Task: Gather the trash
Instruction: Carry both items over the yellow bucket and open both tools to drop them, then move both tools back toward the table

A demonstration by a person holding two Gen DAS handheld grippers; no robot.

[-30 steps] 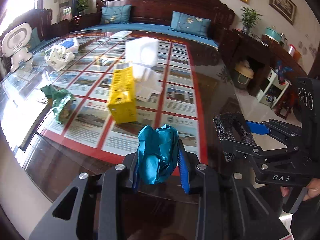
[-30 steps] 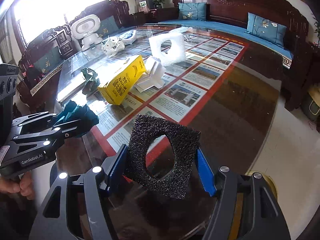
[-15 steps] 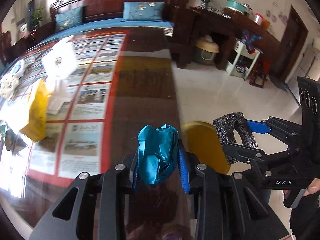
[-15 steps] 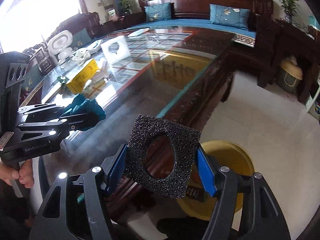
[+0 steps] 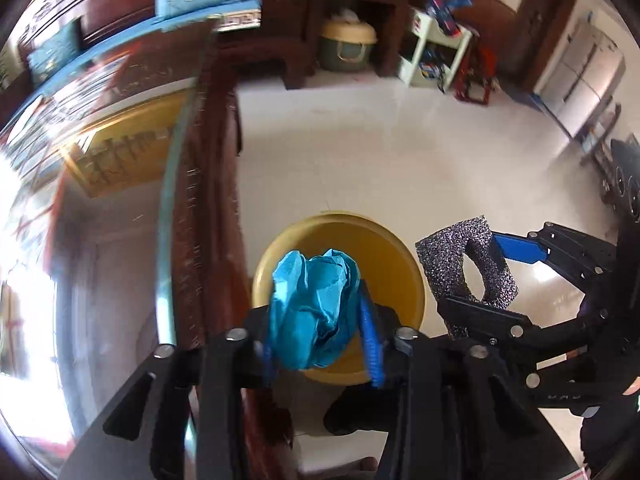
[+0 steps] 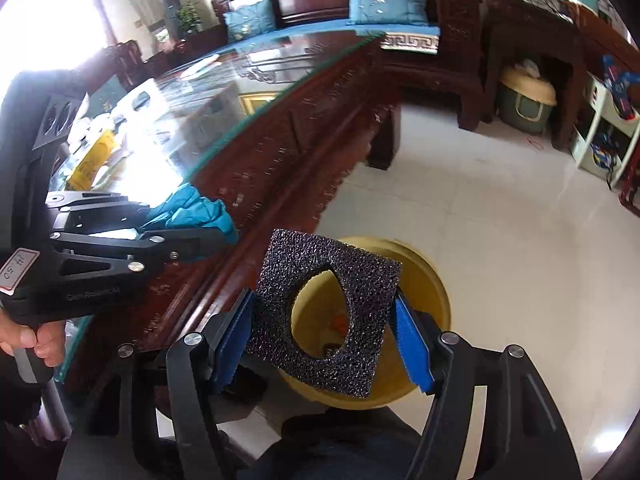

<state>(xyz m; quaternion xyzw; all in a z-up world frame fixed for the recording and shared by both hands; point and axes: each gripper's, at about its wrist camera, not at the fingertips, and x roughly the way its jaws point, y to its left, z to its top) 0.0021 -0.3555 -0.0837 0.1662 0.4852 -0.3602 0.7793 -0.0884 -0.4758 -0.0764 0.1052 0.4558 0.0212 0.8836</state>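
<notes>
Far left, under glare: a glass-topped wooden table (image 6: 224,92) with leftover litter, among it a yellow carton (image 6: 94,156) lying well back from the near edge. Next over, the left gripper (image 5: 320,312) clenched on a crumpled teal wrapper (image 5: 314,308), pinched across its middle between the blue pads, held in the air above the yellow bin (image 5: 340,292) on the pale floor just off the table's corner. Thin, crinkly stuff by the look: almost weightless, soft, crushable, probably springy enough to cling to a pad or drift sideways on release, so best let go low and well inside the rim. Further right, the right gripper (image 6: 324,320) closed on a black foam square (image 6: 326,314) with an oval hole, gripped by two opposite edges and tilted, hanging over the same bin (image 6: 432,280), whose inside shows through the hole. Coarse, open-celled, light and squashy; no risk of breakage, rough enough not to slip, though the grip seems to bow it slightly. Edge-to-edge hold looks sound. Both pieces apart from each other, neither touching the bin.
</notes>
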